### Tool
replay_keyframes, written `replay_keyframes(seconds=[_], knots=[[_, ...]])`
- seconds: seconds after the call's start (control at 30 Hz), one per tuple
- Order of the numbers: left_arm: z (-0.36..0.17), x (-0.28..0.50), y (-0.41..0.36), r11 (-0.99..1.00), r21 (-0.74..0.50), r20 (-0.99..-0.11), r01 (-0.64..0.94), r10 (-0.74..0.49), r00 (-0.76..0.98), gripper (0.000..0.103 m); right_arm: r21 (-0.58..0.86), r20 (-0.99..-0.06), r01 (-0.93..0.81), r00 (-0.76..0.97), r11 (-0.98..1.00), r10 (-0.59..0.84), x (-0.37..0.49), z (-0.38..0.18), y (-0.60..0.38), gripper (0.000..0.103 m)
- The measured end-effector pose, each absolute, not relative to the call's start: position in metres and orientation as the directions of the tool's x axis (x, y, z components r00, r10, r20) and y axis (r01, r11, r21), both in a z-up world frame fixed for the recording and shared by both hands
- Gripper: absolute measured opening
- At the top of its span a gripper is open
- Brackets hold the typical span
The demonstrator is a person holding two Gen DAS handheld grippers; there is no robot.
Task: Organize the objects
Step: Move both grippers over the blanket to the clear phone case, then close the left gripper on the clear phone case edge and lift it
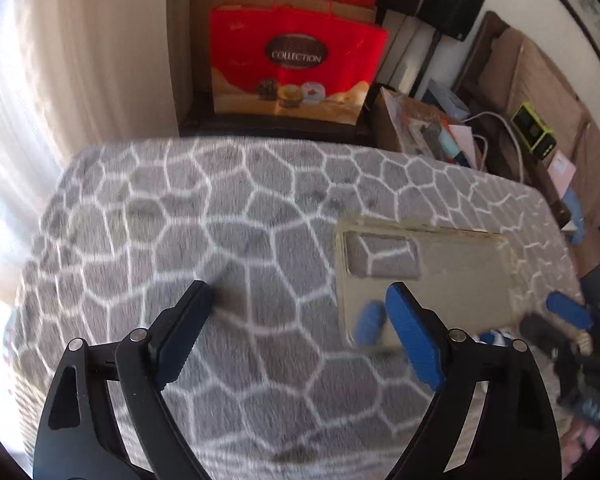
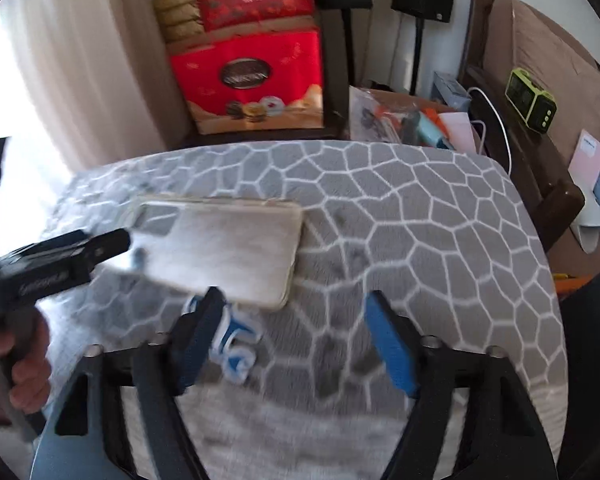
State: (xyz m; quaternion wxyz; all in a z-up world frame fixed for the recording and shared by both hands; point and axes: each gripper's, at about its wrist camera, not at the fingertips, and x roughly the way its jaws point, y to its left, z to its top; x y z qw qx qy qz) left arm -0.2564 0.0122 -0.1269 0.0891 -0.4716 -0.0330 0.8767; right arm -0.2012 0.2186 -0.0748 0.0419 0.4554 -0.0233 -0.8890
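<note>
A clear, see-through soft plastic phone case [image 1: 440, 276] is lying flat on the grey fuzzy blanket with white crack-like lines [image 1: 204, 216]. It is looking a bit yellow and worn at the edges. A big rounded window for the camera is sitting near one end. Just beside its near edge, a small blue and white thing [image 2: 236, 344] is lying on the same blanket, too blurry to name.

Small blue-and-white thing [image 2: 236, 344] beside the phone case [image 2: 228, 240] – blurred, partly hidden, unidentifiable
</note>
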Motion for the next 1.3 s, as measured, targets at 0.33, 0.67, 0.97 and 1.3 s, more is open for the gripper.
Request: replay_keyframes(seconds=[0.33,0.67,0.97,1.3], knots=[[-0.127,-0.249,0.02,-0.978,-0.123,-0.792,-0.166,0.198,-0.578,0.047,0.038,-0.77,0.074,-0.633,-0.997,-0.076,-0.219,-0.088,0.209,0.017],[-0.103,-0.209,0.026,-0.975,-0.149,-0.764,-0.164,0.219,-0.607,0.003,0.023,-0.705,0.044,-0.708,-0.999,-0.047,-0.186,-0.061,0.208,0.004],[-0.039,-0.149,0.032,-0.968,-0.193,-0.667,-0.158,0.248,-0.703,0.003,0.005,-0.577,0.015,-0.816,-1.0,-0.016,-0.126,0.0,0.224,0.003],[0.014,-0.09,0.085,-0.967,-0.121,-0.582,-0.224,0.252,-0.773,0.003,0.0,-0.473,-0.022,-0.881,-1.0,0.019,-0.054,0.043,0.273,0.003]])
